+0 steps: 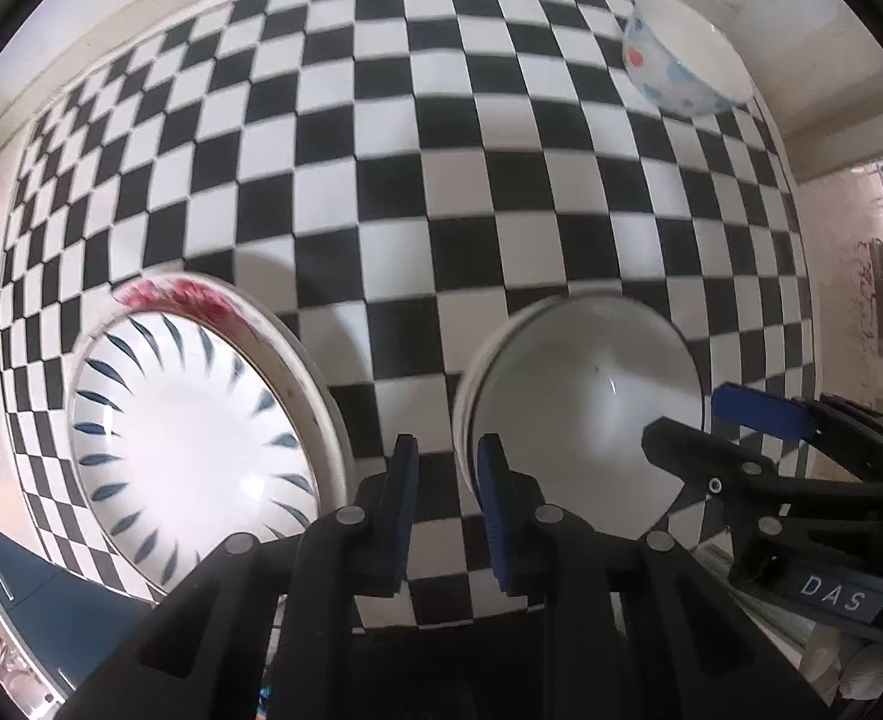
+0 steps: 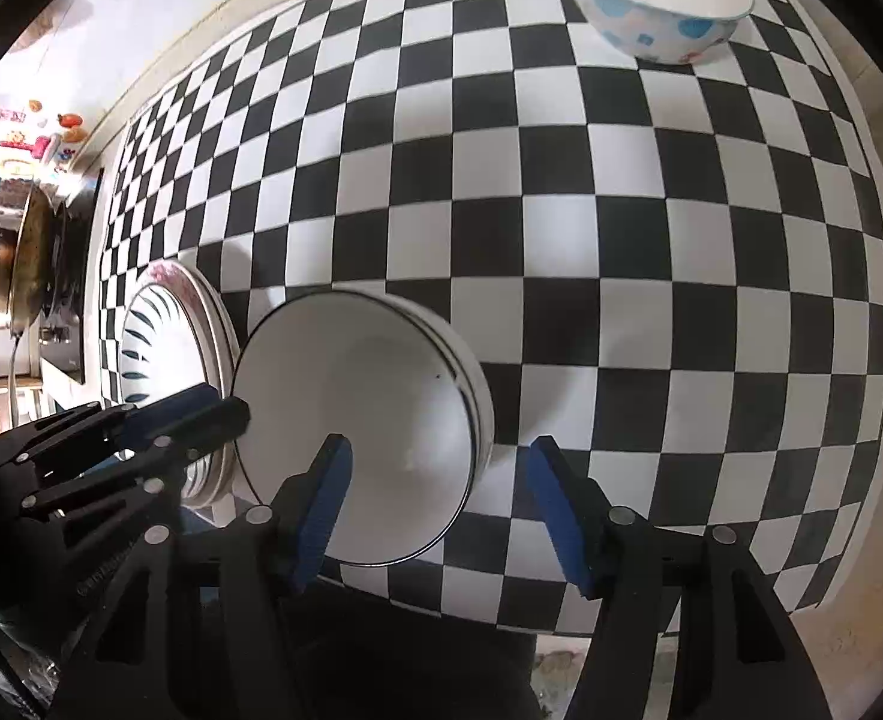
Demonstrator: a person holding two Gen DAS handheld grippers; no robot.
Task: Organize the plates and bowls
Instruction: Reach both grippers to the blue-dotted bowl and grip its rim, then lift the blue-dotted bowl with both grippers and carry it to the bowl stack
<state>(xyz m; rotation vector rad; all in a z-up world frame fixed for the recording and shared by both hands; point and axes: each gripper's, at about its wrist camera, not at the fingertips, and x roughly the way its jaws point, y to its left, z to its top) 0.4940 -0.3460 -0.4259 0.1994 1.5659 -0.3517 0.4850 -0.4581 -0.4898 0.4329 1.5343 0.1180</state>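
Sitting on the black-and-white checkered counter (image 2: pixel 561 228), the plain white ceramic bowl with a thin dark rim line (image 2: pixel 357 420) is looking stiff, glossy, slippery and breakable, best taken by pinching its rim wall. The right hand-held gripper (image 2: pixel 441 510) is standing released, its blue pads straddling that rim without pressing. The left hand-held gripper (image 1: pixel 444 510) is clenched on nothing, just left of this bowl. Left of the bowl, blue-petalled white plates (image 1: pixel 195 450) are lying stacked; a blue-and-red spotted white bowl (image 2: pixel 657 6) is standing well beyond it. Cluttered kitchen shelves are showing far left of the bowl.
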